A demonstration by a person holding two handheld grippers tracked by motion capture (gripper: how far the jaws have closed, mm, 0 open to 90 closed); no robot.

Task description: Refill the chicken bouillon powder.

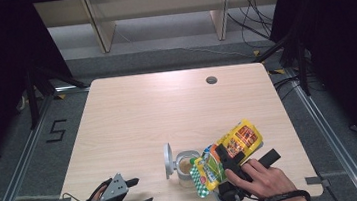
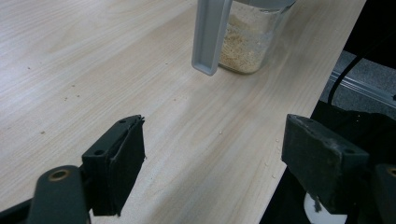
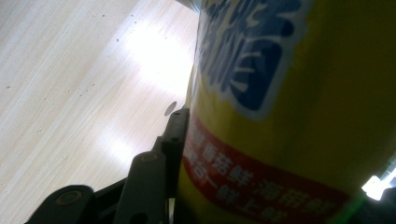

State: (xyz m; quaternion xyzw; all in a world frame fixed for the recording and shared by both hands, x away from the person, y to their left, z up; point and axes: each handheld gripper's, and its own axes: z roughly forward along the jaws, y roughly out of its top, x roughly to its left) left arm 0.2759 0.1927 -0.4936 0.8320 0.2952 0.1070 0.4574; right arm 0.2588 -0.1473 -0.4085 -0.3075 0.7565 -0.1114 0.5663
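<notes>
Jaws of the right gripper (image 1: 229,161) clamp a yellow bag (image 1: 228,155) tilted over the open jar (image 1: 186,167) near the table's (image 1: 167,106) front edge; left gripper (image 1: 138,192) gapes empty, with bare wood beyond.

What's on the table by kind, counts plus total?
Clear jar holding pale grains, its grey flip lid open: 1
Yellow snack bag, tilted with its low end at the jar's mouth, clamped in the right gripper: 1
Handheld grippers: 2; the left gripper is open and holds nothing
Total: 4
</notes>
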